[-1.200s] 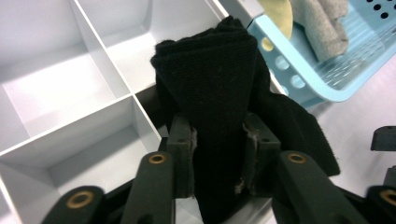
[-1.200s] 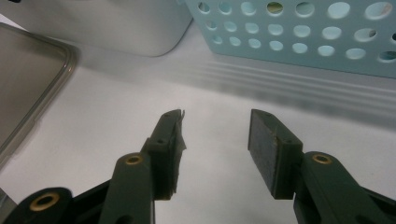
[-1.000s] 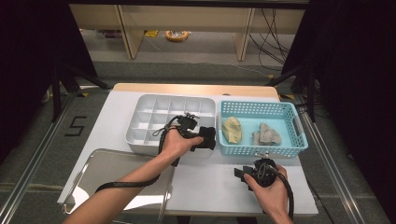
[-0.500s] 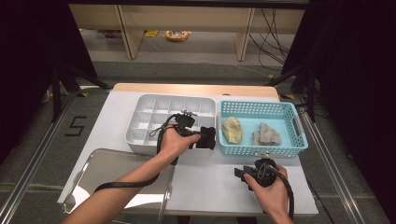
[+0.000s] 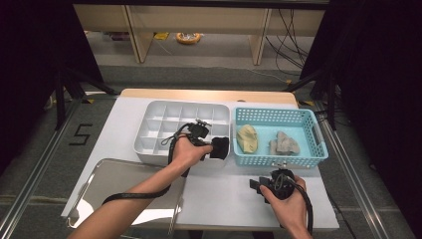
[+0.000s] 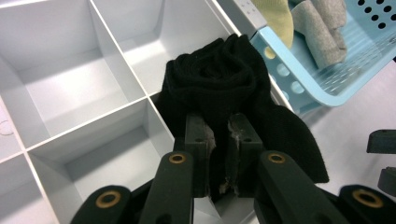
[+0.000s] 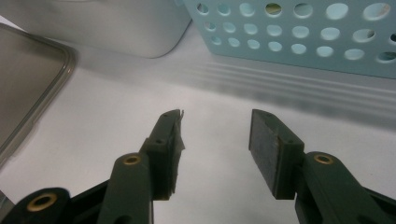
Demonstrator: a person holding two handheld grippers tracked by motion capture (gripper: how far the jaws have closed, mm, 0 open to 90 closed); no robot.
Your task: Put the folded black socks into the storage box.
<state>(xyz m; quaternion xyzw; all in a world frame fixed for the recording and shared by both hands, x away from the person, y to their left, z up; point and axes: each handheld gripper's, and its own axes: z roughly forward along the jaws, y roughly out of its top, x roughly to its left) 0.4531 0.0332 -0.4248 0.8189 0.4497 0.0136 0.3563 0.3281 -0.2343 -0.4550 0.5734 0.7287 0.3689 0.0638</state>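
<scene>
Closing within the last moment, my left gripper (image 6: 217, 135) now pinches the rolled black sock (image 6: 219, 88) over the white divided tray's (image 5: 164, 124) right near compartments; right gripper (image 7: 215, 140) idles wide, empty; placing appears next.

3 rolled socks: 1 black sock (image 6: 219, 88), 1 yellow sock (image 5: 248, 139), 1 grey sock (image 5: 284, 144). 1 white divided organizer (image 5: 149, 129) on the left, 1 blue basket (image 5: 308, 154) on the right, 1 metal tray (image 5: 114, 184) near left, 2 grippers (image 5: 219, 148) (image 5: 255, 184).
</scene>
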